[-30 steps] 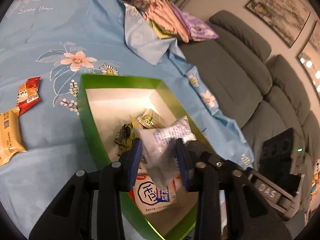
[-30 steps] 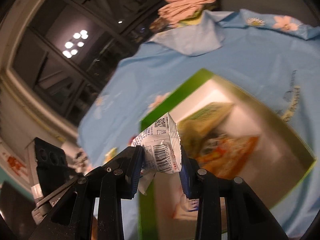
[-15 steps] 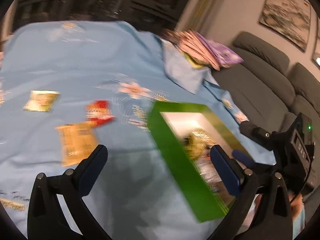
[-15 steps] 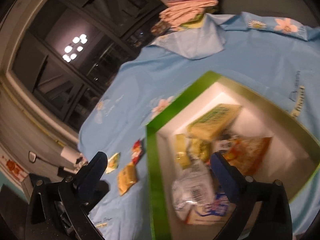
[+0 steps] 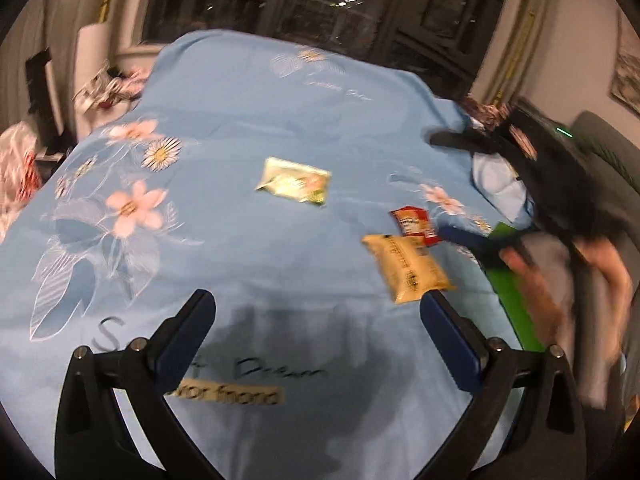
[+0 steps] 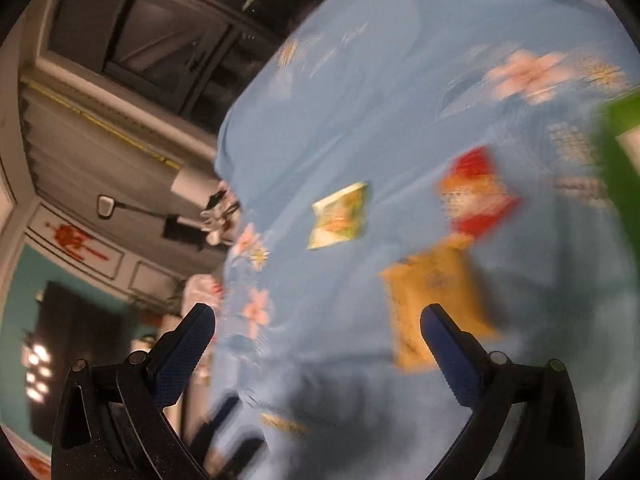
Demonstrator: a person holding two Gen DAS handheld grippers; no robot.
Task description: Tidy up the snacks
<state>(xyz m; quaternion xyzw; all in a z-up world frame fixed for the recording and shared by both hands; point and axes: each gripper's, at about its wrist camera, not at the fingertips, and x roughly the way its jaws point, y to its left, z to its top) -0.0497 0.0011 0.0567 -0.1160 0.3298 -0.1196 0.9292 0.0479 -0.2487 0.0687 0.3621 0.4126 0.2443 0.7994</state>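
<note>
A home living room at night: a grey sofa (image 5: 600, 136) at the right edge, a framed picture (image 5: 626, 80) on the wall above it, dark windows (image 5: 320, 8) along the top, and a flowered blue cloth (image 5: 240, 160) over the tabletop.

Dark windows (image 5: 304, 12), grey sofa (image 5: 604, 148)

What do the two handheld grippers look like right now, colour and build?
Both match: the left gripper and right gripper have matte black angular arms with silver rivets, ending in blue textured pads. No cables or markings show on them.
</note>
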